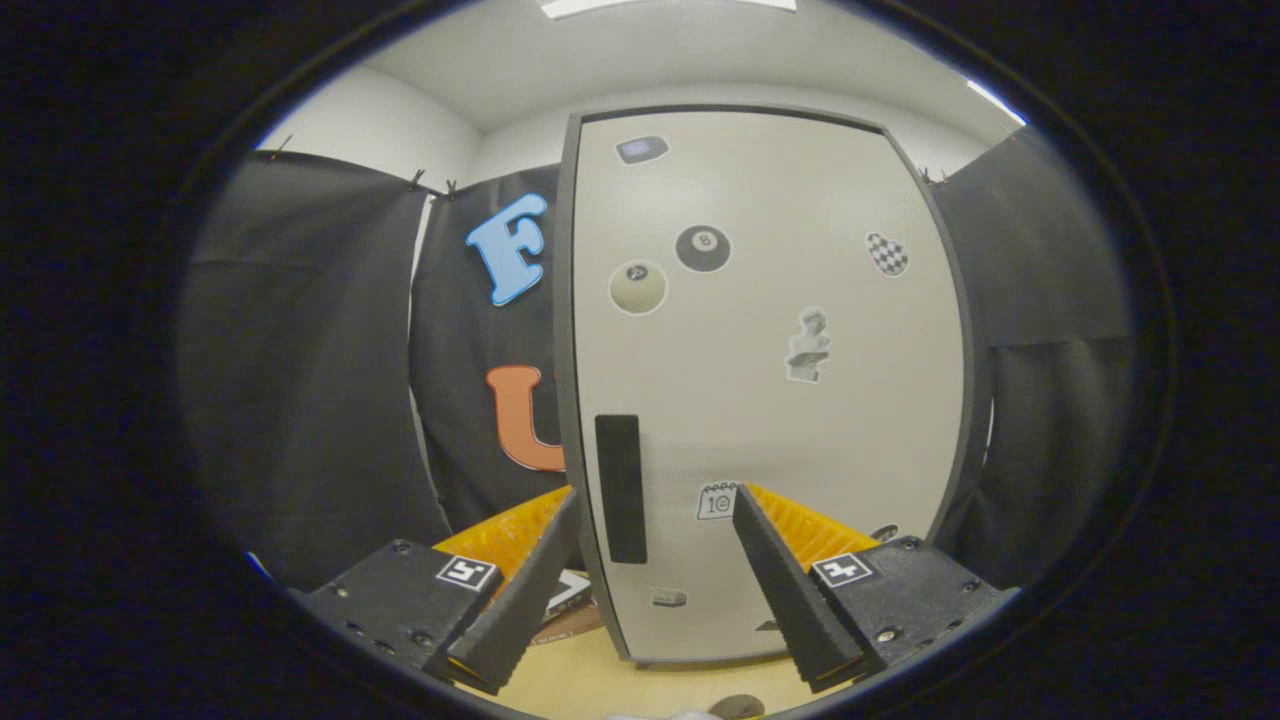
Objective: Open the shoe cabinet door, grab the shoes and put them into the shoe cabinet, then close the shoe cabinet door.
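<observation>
Gripper (655, 500) fingers are gaping wide, holding nothing, facing the closed shoe cabinet door (770, 380); its dark handle (620, 488) at seven o'clock is offering the likely rigid hold.

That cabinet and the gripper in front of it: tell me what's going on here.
A person is holding a handheld gripper up to a pale shoe cabinet that stands on a light floor against black cloth. The cabinet door is shut, with stickers scattered across it. The jaws are open and hold nothing. A dark vertical handle sits near the door's left edge, and the open jaws point toward that lower part of the door, the handle lying between them. The door has not been opened yet, so the task is at its start.
</observation>
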Tool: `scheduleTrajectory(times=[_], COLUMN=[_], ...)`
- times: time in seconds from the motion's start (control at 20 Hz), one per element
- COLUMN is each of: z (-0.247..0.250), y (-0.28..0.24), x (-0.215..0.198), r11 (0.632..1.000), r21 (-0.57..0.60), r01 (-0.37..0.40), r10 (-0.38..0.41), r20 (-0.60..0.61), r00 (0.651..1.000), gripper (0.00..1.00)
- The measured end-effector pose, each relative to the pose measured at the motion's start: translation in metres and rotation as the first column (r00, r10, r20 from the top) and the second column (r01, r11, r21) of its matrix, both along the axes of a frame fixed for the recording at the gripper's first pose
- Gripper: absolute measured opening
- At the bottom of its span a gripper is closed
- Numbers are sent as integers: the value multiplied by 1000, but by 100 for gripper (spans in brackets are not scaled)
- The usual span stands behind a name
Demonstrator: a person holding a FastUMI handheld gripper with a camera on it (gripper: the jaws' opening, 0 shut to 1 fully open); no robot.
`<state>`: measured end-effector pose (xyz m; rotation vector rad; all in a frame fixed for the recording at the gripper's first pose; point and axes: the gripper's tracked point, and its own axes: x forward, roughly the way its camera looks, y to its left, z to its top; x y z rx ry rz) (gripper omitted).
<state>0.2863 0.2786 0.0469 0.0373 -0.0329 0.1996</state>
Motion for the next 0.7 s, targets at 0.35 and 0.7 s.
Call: scheduleTrajectory(times=[0.35,0.7], z=[-21,-41], y=[18,27], x=[59,74], r11=[999,1000], r21=[6,-15], r01=[32,22], r10=[-32,-24], r20=[-49,-110], r00=[998,994], gripper=[91,61])
